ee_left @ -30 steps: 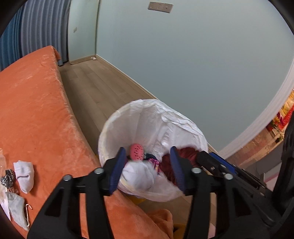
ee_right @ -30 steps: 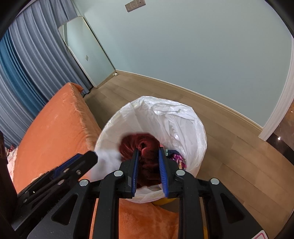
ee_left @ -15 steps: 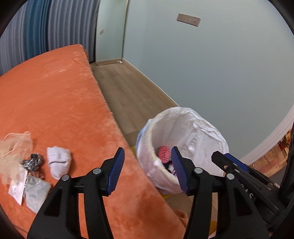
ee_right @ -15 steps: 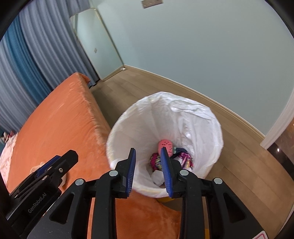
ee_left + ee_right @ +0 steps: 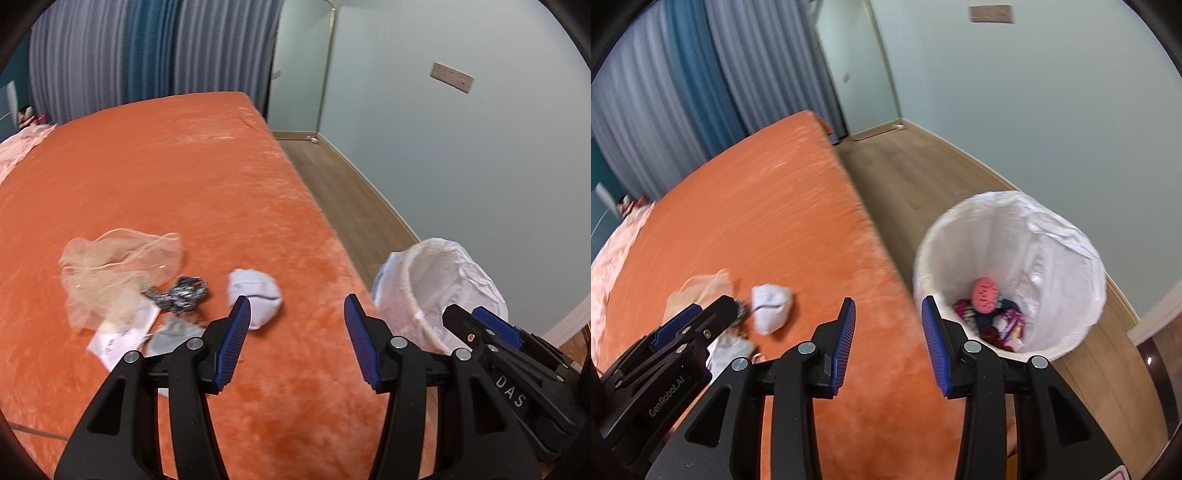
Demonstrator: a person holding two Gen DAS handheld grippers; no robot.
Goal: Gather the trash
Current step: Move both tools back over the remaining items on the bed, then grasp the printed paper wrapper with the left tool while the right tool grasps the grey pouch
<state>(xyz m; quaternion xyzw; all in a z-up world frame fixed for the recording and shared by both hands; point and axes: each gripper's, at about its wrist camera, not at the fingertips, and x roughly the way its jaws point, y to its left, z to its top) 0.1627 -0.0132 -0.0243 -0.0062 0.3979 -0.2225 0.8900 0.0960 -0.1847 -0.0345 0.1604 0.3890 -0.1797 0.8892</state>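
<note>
Sock [image 5: 255, 295], balled and white, lies on the orange bed [image 5: 184, 184] at eleven o'clock just beyond the left gripper [image 5: 293, 339], nearer than the right gripper [image 5: 888, 341]; both jaws apart, empty

Both wrist views look down, sharing orange bed [image 5: 207, 177] and bin [image 5: 1008, 273].
</note>
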